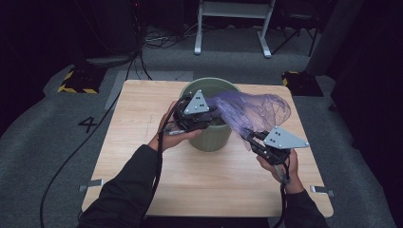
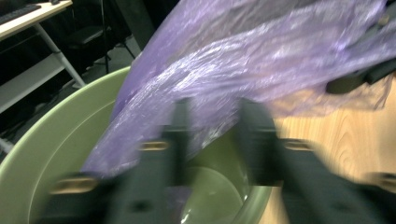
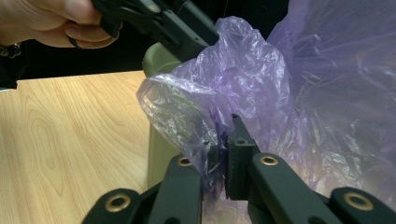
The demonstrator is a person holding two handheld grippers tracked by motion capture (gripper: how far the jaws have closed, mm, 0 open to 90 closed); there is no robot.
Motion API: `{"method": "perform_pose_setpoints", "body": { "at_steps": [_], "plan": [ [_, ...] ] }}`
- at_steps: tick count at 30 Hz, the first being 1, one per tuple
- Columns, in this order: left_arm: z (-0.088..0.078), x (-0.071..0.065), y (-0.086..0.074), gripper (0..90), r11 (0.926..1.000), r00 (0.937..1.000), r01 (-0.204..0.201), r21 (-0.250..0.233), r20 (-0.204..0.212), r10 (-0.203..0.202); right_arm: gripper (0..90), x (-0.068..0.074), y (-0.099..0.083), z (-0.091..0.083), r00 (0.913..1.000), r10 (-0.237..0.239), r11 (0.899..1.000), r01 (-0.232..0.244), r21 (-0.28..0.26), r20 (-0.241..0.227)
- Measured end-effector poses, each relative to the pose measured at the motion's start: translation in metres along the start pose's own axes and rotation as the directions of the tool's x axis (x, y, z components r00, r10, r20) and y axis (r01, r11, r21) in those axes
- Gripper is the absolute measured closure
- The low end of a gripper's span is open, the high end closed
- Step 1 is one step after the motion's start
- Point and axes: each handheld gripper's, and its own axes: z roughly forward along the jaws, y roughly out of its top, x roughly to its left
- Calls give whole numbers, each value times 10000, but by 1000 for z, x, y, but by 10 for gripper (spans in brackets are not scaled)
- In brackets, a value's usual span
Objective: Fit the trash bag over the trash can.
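Observation:
A pale green bin (image 1: 211,140) stands at the table's far middle. A thin purple plastic bag (image 1: 252,109) billows over its rim and out to the right. My left gripper (image 1: 209,118) is at the bin's near-left rim. In the left gripper view its jaws (image 2: 212,112) stand apart over the bin's mouth (image 2: 60,140), blurred, with bag film (image 2: 243,60) just beyond them and no pad pressing on it. My right gripper (image 1: 248,135) is to the right of the bin. It (image 3: 224,135) is shut on a bunched edge of the bag (image 3: 243,79).
The wooden table (image 1: 142,142) has bare room in front and to the left of the bin. Yellow-and-black blocks (image 1: 76,81) sit on the grey floor at both far corners. White frame legs (image 1: 233,28) stand behind. A black cable (image 1: 71,161) trails off left.

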Motion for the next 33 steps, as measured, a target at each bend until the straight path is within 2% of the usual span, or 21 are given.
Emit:
{"method": "perform_pose_setpoints", "body": {
  "at_steps": [1,3,4,8,12,13,15,16,17,19,21,24,27,29,33],
  "plan": [
    [0,-1,0,436,10000,9999,-21,23,123,20,874,1,0,1,10000,-40,10000,41,25,-12],
    [-1,-6,2,270,9998,9998,-184,-96,42,184,875,2,1,2,10000,-50,10000,50,54,-41],
    [-1,-8,3,219,9993,9993,-315,-218,212,319,875,2,2,3,9999,-80,9999,81,63,-80],
    [4,-17,9,157,9969,9967,-711,-337,373,723,871,4,3,4,9996,-89,9999,92,108,-271],
    [13,-20,13,162,9979,9973,-633,-97,363,636,862,7,4,5,9986,-158,9997,166,174,-499],
    [15,-20,14,196,9982,9973,-602,-40,419,603,858,7,4,6,9983,-206,9996,216,184,-545],
    [18,-17,13,372,9986,9974,-531,86,483,526,846,8,4,5,9977,-263,9994,277,229,-625],
    [19,-16,13,481,9984,9968,-534,159,608,523,841,9,4,5,9975,-288,9992,305,257,-650],
    [20,-15,12,554,9978,9947,-632,221,823,612,835,9,4,5,9972,-302,9991,321,280,-679],
    [21,-15,10,715,9960,9946,-805,399,682,776,816,9,3,4,9973,-243,9992,264,288,-699],
    [20,-14,9,817,9963,9951,-798,316,614,777,779,10,2,3,9971,-230,9993,250,266,-723],
    [14,-11,5,897,9978,9961,-669,36,584,666,717,11,1,1,9972,-90,9998,101,153,-742],
    [7,-7,0,899,9981,9972,-613,-3,418,613,654,11,0,-3,9974,-10,10000,17,86,-723],
    [3,-5,-4,900,9986,9982,-528,10,271,527,646,11,0,-7,9976,-35,10000,37,31,-698],
    [-6,-1,-11,900,9991,9990,-420,-92,137,421,525,12,2,-14,9983,-8,9999,1,-123,-583]
  ]
}}
